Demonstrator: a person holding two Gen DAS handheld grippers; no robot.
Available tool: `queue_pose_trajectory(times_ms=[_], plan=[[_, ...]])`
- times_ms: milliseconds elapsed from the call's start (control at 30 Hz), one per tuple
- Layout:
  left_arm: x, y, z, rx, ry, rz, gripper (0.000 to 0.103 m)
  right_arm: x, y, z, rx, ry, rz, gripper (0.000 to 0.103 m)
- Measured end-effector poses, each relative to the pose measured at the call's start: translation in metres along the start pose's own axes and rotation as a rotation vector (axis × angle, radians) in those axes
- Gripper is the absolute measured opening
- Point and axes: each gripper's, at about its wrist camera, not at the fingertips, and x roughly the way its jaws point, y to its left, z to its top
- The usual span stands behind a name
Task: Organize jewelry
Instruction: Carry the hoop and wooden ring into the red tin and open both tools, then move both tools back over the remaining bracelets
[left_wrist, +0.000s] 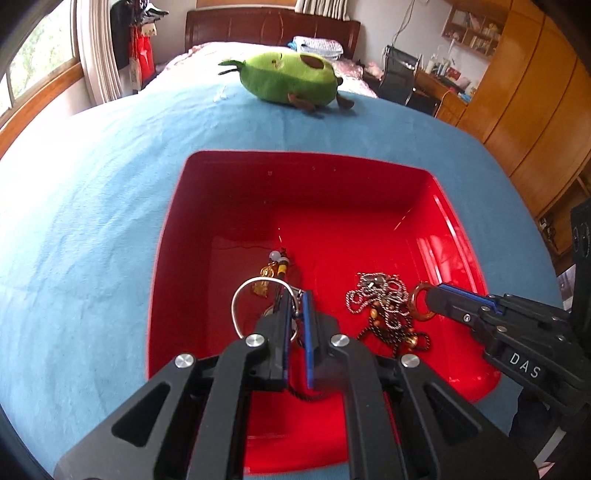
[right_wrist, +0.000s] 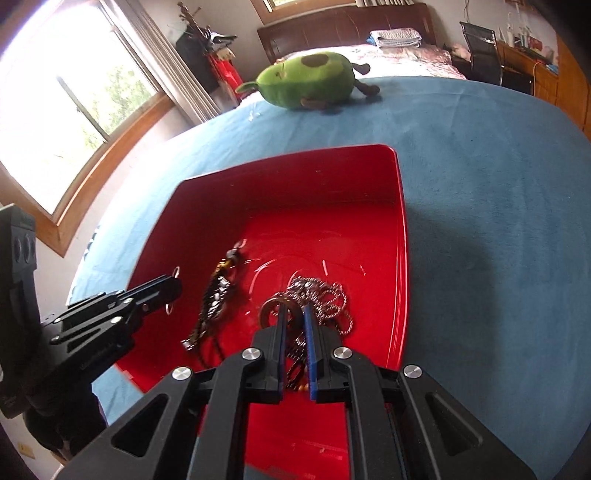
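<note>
**Black twin grippers, blue-lined fingers**

Both the left gripper (left_wrist: 297, 295) and the right gripper (right_wrist: 295, 310) are matte black linkage frames with triangular cut-outs, joined by round silver screw heads. Each finger carries a blue inner pad (left_wrist: 308, 332). Seen at the right edge of the left wrist view, the right gripper bears white letters "DAS" (left_wrist: 524, 364) and small silver screws

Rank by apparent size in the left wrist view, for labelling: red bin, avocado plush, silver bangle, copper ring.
1. red bin
2. avocado plush
3. silver bangle, nearer the camera
4. copper ring
</note>
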Motion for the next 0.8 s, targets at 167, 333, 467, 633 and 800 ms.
queue_pose_trajectory(times_ms=[167, 333, 467, 633, 800], plan=[[0.018, 0.003, 0.005, 0.0, 0.031, 0.003, 0.004, 0.005, 0.006, 0.005, -0.024, -0.003, -0.029, 0.008], [0.016, 0.009, 0.006, -0.022, 0.035, -0.008, 0.009, 0.002, 0.009, 0.004, -0.039, -0.006, -0.034, 0.011], [-0.003, 0.011, 0.005, -0.027, -0.015, -0.012, 0.024, -0.01, 0.004, 0.001, -0.019, -0.032, -0.024, 0.011], [-0.028, 0.014, -0.002, -0.046, -0.072, -0.007, 0.042, -0.027, 0.001, -0.005, -0.012, -0.071, -0.035, 0.015], [-0.056, 0.013, -0.014, -0.048, -0.143, 0.023, 0.066, -0.044, 0.004, -0.014, -0.016, -0.108, -0.038, 0.025]])
